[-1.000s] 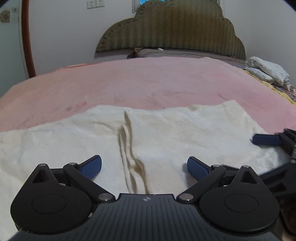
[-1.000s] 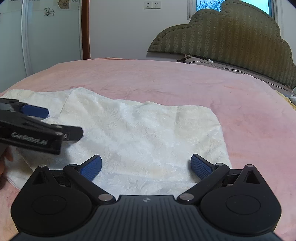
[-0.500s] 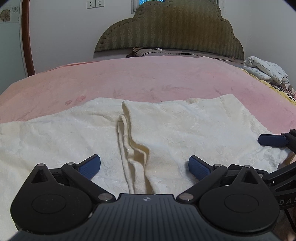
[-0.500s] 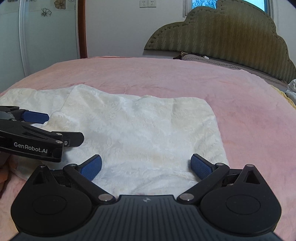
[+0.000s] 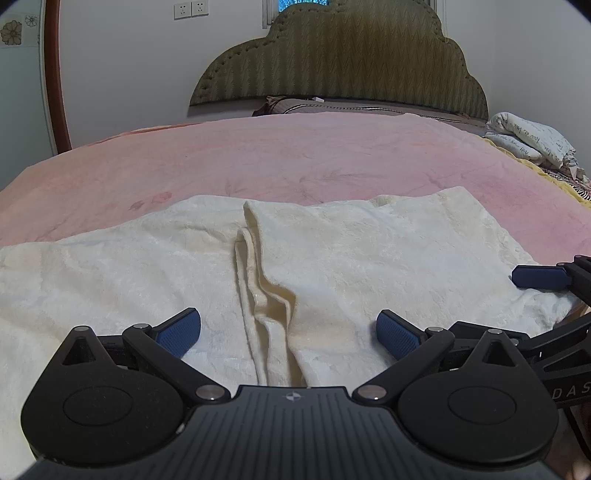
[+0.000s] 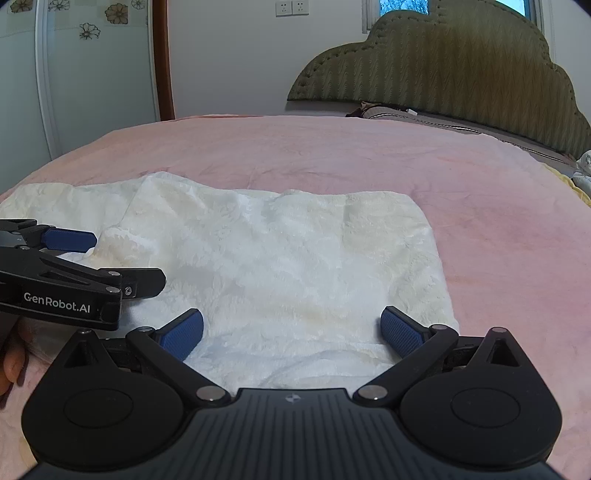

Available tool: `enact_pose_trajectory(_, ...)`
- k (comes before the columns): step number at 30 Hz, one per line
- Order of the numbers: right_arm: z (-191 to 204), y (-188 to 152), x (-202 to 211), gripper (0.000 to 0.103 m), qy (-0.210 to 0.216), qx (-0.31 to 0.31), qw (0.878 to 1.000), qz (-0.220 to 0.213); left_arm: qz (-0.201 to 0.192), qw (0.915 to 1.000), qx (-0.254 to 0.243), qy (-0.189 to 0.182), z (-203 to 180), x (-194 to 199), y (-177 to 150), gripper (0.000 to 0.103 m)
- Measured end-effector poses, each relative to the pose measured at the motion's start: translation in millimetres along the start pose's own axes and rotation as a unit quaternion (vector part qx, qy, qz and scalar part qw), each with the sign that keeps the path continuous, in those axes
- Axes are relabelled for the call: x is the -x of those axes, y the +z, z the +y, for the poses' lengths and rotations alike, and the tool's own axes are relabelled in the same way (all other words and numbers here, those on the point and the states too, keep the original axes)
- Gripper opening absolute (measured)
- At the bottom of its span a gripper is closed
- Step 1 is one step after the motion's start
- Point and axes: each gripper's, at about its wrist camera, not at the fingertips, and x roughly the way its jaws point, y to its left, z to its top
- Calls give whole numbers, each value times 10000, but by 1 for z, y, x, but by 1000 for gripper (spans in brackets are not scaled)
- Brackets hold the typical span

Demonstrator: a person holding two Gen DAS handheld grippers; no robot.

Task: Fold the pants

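Pants (image 5: 369,251) lie flat on the bed (image 5: 295,158), near its foot edge. Headboard (image 5: 340,62) stands behind, pillow (image 5: 332,107) just before it. Folded bedding (image 5: 532,140) sits at far right. Left hand-held gripper (image 5: 288,332) over the pants' centre fold, right hand-held gripper (image 6: 291,332) beside it, over their right half.

Both of my wrist cameras give a soft, dim indoor light with no hard glare. Daylight shows blue in the small window (image 6: 404,6) behind the olive padded headboard (image 5: 340,59). The cream fleece pants (image 6: 288,258) look brightest, slightly washed out in my right view, with a faint shadow beside my left gripper (image 6: 122,260). Fisheye distortion bows the pink plush bedspread (image 5: 295,155) into a dome, and black vignetting cuts the corners. Focus is fairly sharp throughout.
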Motion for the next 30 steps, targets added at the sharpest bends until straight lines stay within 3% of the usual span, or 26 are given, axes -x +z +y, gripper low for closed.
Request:
enact_pose_trajectory(9,2,1,2,103,-86,18,10000,15,-83,9993,161,337,4,7,-1,103)
enact_pose_trajectory(30,5,1,-1,103,-104,20,9999,16,4,9992,201,348,5,6,0,103)
